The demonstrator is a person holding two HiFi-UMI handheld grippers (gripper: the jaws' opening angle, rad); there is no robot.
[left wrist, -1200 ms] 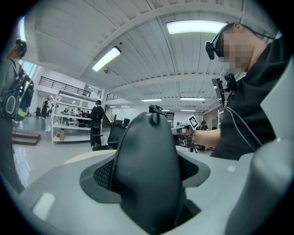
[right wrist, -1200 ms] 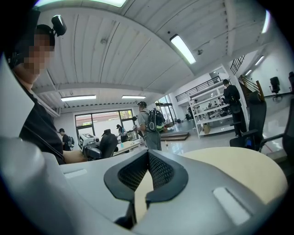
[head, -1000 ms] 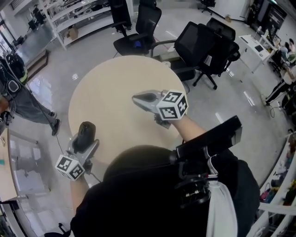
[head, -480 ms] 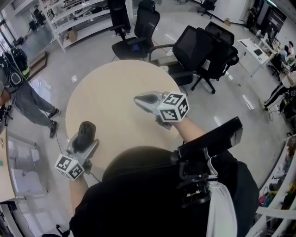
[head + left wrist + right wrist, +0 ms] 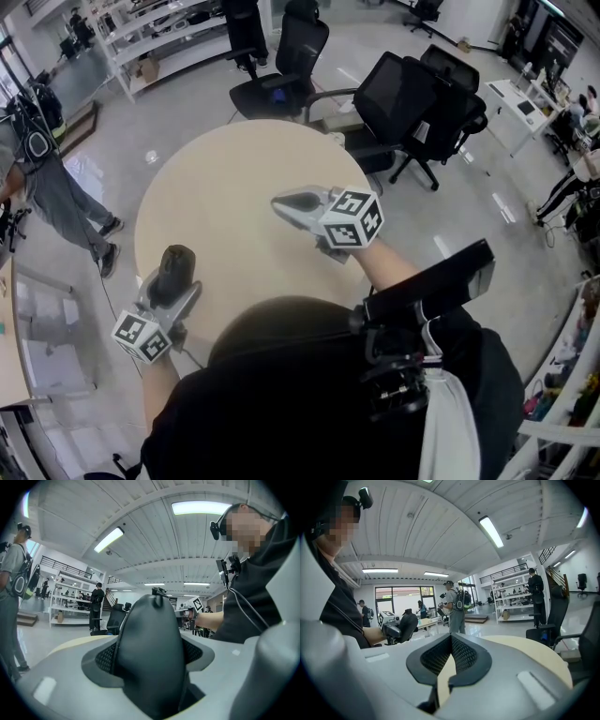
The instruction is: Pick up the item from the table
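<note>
Two jaws of the left gripper (image 5: pixel 172 281) stand wide apart, clamped on a black item (image 5: pixel 150 653) rounded like a computer mouse. Its smooth back fills the gap between the mesh pads (image 5: pixel 105 657) and sticks out past their tips. The head view shows this gripper and the item at the near left edge of the round beige table (image 5: pixel 216 178); I cannot tell whether the item touches the tabletop. The right gripper (image 5: pixel 281 201) is over the middle of the table, well apart from the left one. Its jaws are closed tip to tip with nothing between them. Beyond the table's far side stand black office chairs (image 5: pixel 422 94). A person (image 5: pixel 47 187) with a backpack walks on the grey floor to the left.
</note>
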